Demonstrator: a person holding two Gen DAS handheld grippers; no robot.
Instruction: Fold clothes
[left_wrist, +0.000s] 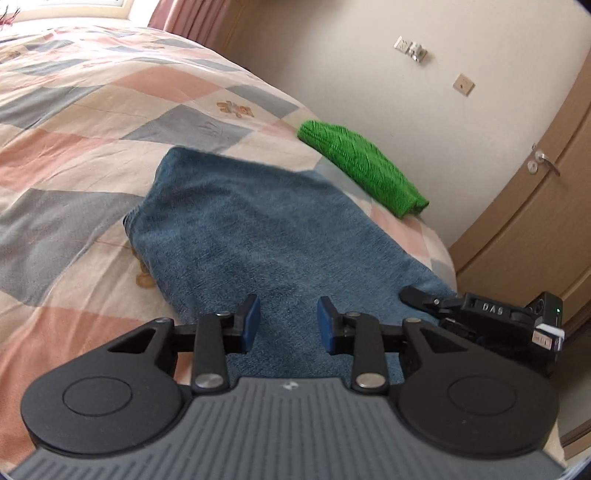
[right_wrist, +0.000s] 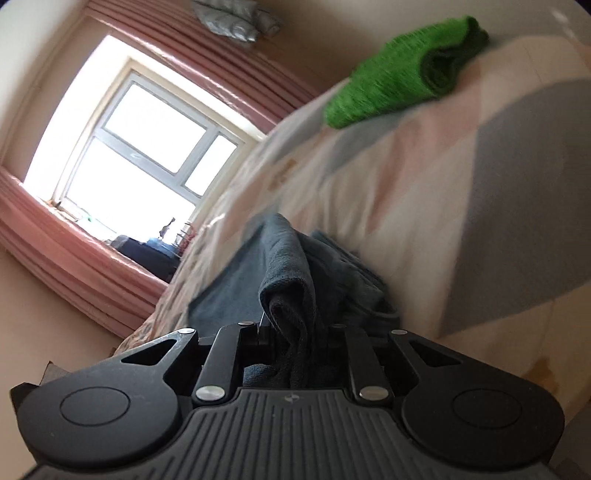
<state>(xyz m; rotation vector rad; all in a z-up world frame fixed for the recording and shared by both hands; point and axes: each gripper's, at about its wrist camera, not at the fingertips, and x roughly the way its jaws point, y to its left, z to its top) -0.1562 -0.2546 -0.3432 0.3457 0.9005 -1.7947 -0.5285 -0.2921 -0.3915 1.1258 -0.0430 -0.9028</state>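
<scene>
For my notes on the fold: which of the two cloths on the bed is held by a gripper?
The blue cloth: the right gripper pinches its edge. The green cloth lies untouched farther away.

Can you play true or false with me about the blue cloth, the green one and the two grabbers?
1. The left gripper pinches the blue cloth. False: it is open, holding nothing.
2. The right gripper is shut on the blue cloth. True.
3. The green cloth lies on top of the blue cloth. False: it lies apart, nearer the wall.
4. Both cloths are on the patchwork bedspread. True.
</scene>
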